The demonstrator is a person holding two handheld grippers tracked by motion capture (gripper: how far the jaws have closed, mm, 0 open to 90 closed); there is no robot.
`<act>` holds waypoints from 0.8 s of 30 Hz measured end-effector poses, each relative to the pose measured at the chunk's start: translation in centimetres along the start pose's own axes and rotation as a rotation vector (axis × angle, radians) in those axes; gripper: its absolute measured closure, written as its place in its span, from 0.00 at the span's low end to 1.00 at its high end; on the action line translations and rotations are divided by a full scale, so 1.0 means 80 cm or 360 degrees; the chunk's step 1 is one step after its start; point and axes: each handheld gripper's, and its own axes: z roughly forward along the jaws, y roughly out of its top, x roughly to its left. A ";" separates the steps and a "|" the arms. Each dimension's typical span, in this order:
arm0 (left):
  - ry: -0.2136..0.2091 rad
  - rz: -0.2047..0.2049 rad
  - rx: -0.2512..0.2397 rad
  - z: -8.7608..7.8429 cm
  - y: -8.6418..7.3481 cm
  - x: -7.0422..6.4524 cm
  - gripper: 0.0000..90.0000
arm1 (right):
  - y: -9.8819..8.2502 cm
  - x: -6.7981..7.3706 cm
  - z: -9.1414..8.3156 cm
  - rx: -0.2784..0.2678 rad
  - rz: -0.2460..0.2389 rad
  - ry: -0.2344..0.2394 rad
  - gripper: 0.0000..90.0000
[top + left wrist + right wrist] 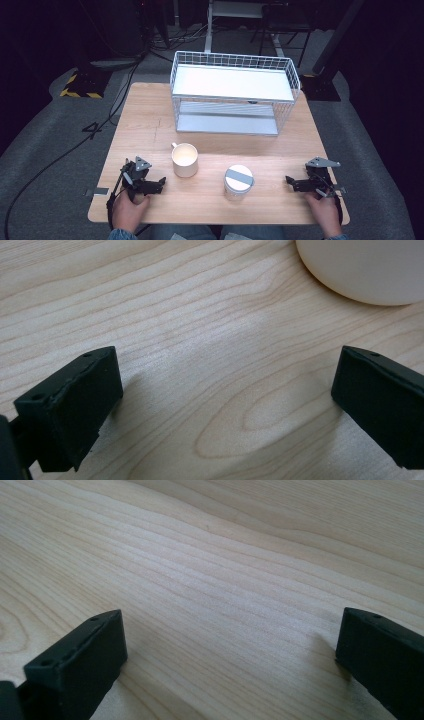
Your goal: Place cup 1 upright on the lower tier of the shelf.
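A cream mug (184, 159) with a small handle stands on the wooden table (150, 125), left of centre. To its right stands a white cup (238, 182) with a lid crossed by a grey strip. My left gripper (161, 184) rests near the table's front left, open, pointing right toward the mug. The mug's base (365, 270) sits ahead of the left gripper (225, 405) at upper right. My right gripper (289, 181) rests at the front right, open, pointing left toward the lidded cup. Bare wood lies between the right gripper's (230, 665) jaws.
A white wire two-tier rack (232, 92) stands at the table's far side, with nothing on its shelves. A small grey tab (97, 192) sticks out at the table's front left edge. Cables and stand bases (82, 82) lie on the grey floor beyond.
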 end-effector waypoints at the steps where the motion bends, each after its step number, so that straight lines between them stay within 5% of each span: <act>1: 0.0001 0.0000 0.0002 0.000 0.000 0.000 0.01 | 0.000 0.000 0.000 0.0000 0.0000 0.0000 0.00; 24: -0.0006 0.0012 -0.0001 0.002 0.002 0.002 0.00 | 0.001 -0.001 0.000 0.0001 0.0009 0.0004 0.00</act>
